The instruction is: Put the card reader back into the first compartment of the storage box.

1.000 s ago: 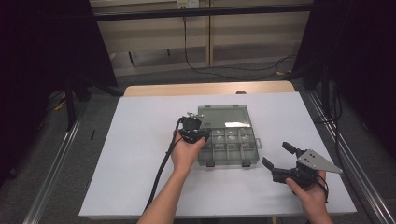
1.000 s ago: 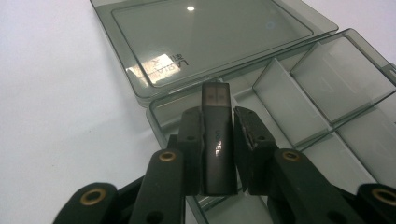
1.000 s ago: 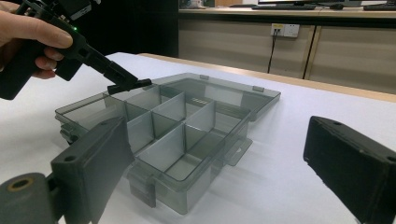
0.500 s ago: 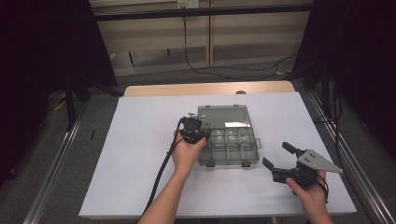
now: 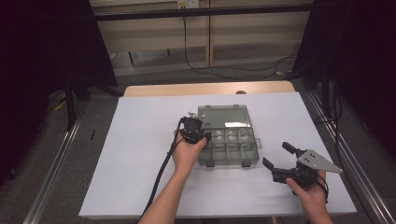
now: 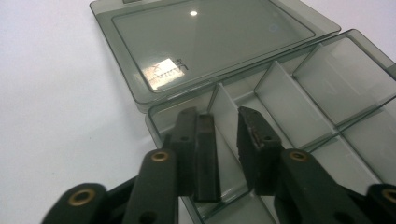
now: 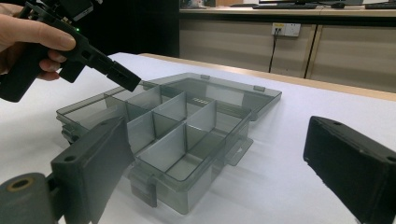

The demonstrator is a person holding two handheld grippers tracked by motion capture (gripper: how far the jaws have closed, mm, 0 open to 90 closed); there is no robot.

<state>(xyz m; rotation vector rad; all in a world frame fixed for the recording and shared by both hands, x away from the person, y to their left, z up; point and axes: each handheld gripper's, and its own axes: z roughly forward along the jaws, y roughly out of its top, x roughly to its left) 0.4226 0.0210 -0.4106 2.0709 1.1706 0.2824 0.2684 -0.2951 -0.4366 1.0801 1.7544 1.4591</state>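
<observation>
Compartments of a smoky translucent plastic organiser box [image 5: 228, 142] lie bare, its hinged lid [image 5: 223, 117] folded flat on the far side, the whole sitting near the middle of the white surface [image 5: 135, 154]. The left gripper [image 5: 194, 133] hangs at the box's left near corner, tilted down into a corner compartment; its jaws have just been opening, now stand a narrow gap apart and hold nothing. They seem to straddle a divider wall [image 6: 225, 122], perhaps having just let the box go, though the angle leaves contact unsure. The right gripper [image 5: 279, 164] rests well apart on the surface to the right, jaws spread wide and empty, probably waiting its turn.

The left gripper view shows the lid's label [image 6: 164, 73] and the gap between the jaws. The right gripper view gives the side profile: front latches [image 7: 238, 150], divider heights, and the other gripper [image 7: 122, 75] poised over the tray rim.
</observation>
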